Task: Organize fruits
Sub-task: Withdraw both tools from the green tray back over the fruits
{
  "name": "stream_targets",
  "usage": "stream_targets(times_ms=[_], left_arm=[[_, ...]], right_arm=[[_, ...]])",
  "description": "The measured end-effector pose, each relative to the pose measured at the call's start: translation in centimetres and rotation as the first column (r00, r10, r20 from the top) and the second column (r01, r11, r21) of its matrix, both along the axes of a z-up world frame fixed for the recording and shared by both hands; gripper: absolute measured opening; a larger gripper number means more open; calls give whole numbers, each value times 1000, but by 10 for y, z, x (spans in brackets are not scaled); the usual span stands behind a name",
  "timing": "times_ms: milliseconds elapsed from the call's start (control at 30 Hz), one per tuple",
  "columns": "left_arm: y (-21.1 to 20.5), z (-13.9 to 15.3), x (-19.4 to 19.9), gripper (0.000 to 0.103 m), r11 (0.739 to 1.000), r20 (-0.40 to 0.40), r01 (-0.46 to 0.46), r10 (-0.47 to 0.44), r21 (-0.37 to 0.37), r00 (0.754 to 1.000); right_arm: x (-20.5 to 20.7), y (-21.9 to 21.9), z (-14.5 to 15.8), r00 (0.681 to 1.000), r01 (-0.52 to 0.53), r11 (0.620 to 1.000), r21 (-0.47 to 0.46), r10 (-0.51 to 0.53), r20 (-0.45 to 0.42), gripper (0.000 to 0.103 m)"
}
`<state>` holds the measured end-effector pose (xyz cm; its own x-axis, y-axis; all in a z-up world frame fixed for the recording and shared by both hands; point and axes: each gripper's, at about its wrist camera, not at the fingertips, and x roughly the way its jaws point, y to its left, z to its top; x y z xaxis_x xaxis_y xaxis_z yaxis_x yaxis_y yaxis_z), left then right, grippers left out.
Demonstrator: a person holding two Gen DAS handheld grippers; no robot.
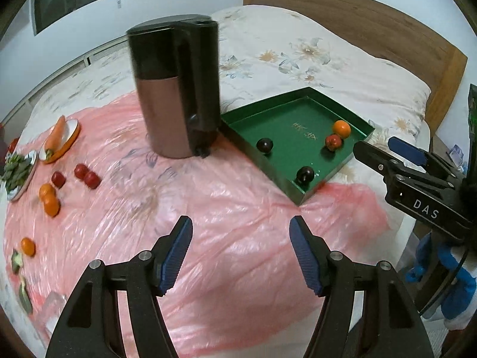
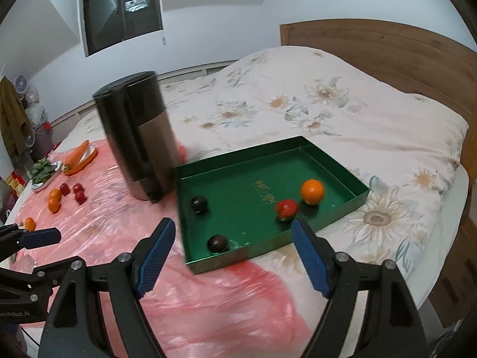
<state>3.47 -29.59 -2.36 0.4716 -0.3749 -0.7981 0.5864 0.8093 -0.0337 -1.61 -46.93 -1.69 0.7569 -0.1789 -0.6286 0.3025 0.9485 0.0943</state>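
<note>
While we hold both claws above the pink plastic sheet (image 1: 208, 197) spread over the bed (image 2: 328, 113), the left claw (image 1: 240, 253) has its blue pads spread with nothing between them, and the right claw (image 2: 232, 253) is likewise spread and empty. We see the green tray (image 2: 337, 161) lying on the bed with one corner over the sheet, just beside a tall black-and-copper canister (image 1: 176, 89) that stands upright. Inside the tray sit an orange (image 2: 312, 191) and a red fruit (image 2: 286, 208) close together near its right side, and two dark plums (image 2: 199, 203) (image 2: 217, 243) well apart from them near its left side. Over on the far left of the sheet, more oranges (image 1: 49, 200) and small red fruits (image 1: 86, 176) lie loose, near a plate with a carrot (image 1: 55, 137) and a plate of greens (image 1: 16, 173).
</note>
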Motion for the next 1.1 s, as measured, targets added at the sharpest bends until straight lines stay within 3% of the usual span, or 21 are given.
stream_targets(times_ms=[400,1100], left_arm=[[57,-3,-22,62,997,-13,-77,76,-21,997],[164,-10,-55,62,972,86,-231,233,-30,969]], right_arm=[[-19,51,-1,998,-63,997,35,64,-5,103],[-20,170,-4,970,-238,971,-10,237,-44,103]])
